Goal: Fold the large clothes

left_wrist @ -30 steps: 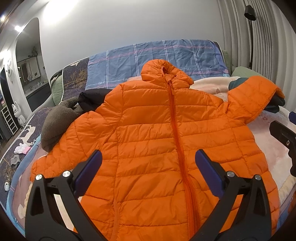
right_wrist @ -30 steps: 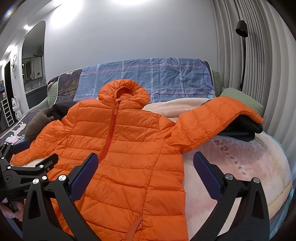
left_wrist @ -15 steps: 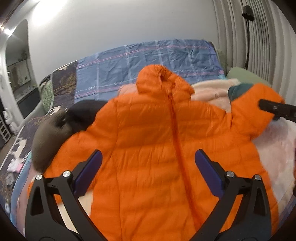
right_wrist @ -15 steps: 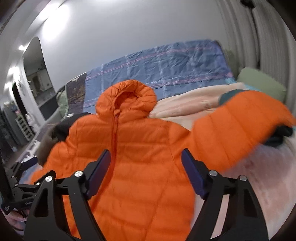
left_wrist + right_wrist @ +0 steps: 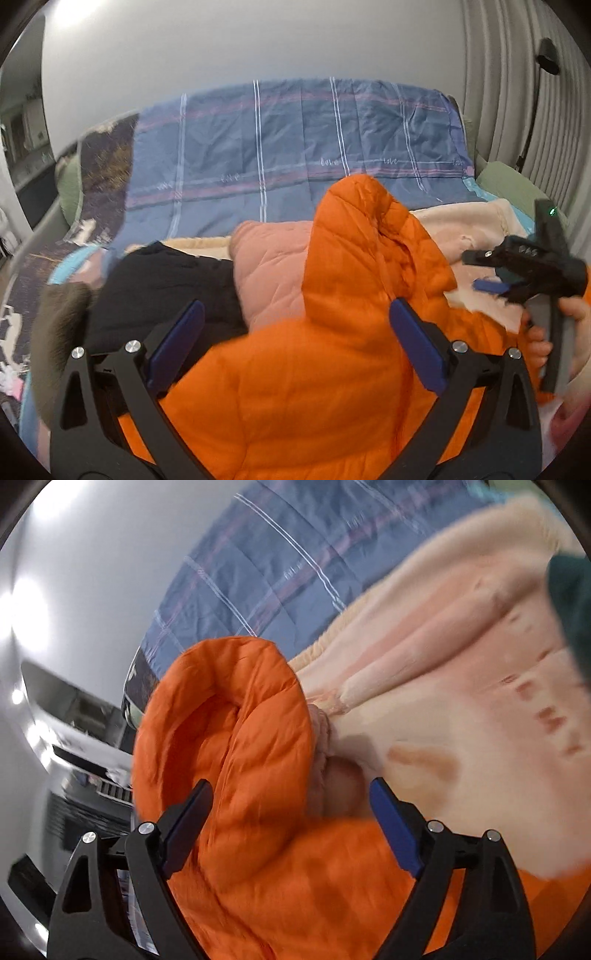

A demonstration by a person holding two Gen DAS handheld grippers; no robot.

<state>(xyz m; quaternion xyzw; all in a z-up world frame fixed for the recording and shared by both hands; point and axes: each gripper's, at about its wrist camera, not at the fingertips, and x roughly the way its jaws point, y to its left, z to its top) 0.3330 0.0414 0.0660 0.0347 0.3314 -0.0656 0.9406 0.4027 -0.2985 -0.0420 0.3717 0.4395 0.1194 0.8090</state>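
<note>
The orange jacket (image 5: 332,369) lies on the bed, its hood beneath both the left gripper (image 5: 295,343) and right gripper (image 5: 291,823), jaws spread, the right's just widening. Motion blur hides any contact

1 orange puffer jacket (image 5: 332,369), 1 pink quilted jacket (image 5: 269,273), 1 black garment (image 5: 162,280), 1 blue plaid quilt (image 5: 295,147), 2 grippers, left gripper (image 5: 295,343), right gripper (image 5: 291,823)
</note>
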